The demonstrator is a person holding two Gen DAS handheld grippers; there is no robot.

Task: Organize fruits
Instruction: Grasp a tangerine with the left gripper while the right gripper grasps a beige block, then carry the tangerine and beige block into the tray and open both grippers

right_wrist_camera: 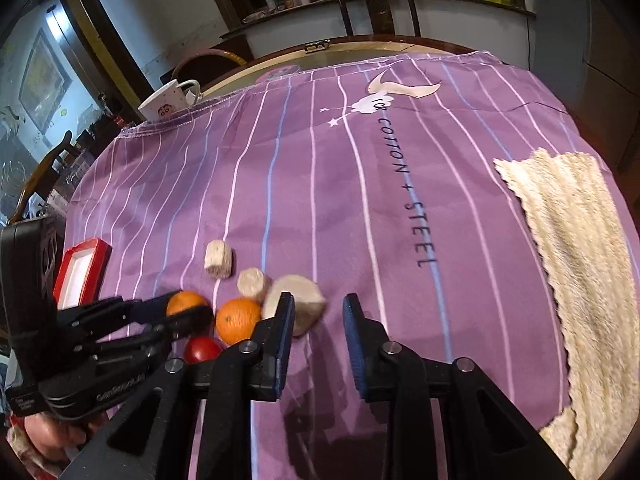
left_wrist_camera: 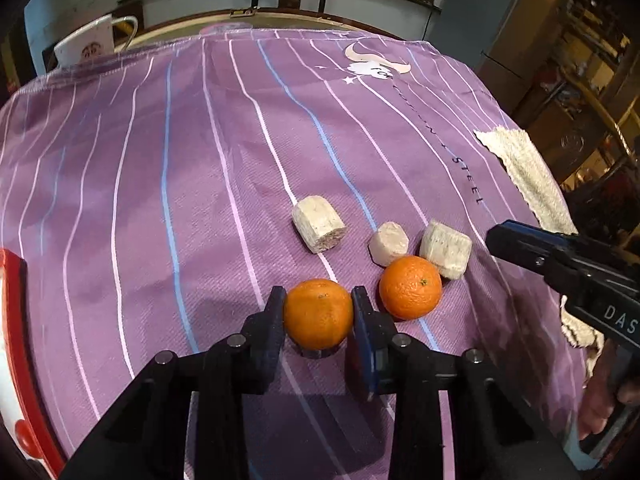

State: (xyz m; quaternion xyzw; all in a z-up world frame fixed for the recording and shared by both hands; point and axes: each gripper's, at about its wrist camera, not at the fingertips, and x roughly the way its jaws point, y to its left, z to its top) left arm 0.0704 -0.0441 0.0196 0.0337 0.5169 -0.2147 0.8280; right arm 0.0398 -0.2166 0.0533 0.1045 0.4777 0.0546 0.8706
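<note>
My left gripper [left_wrist_camera: 318,294] is shut on an orange [left_wrist_camera: 318,314], just above the purple striped cloth [left_wrist_camera: 180,168]; it also shows in the right wrist view [right_wrist_camera: 186,302]. A second orange [left_wrist_camera: 410,287] lies right of it on the cloth [right_wrist_camera: 238,320]. Three pale cut fruit chunks lie behind: one [left_wrist_camera: 319,223], one [left_wrist_camera: 388,243], one [left_wrist_camera: 445,249]. My right gripper [right_wrist_camera: 318,298] is open and empty, its left finger beside the nearest chunk [right_wrist_camera: 304,304]. A red fruit [right_wrist_camera: 202,349] lies near the oranges.
A red-rimmed tray [right_wrist_camera: 82,270] sits at the cloth's left edge, also in the left wrist view [left_wrist_camera: 16,320]. A white mug [left_wrist_camera: 90,46] stands at the far left. A cream towel [right_wrist_camera: 576,264] covers the right side. Chairs and a counter stand beyond the round table.
</note>
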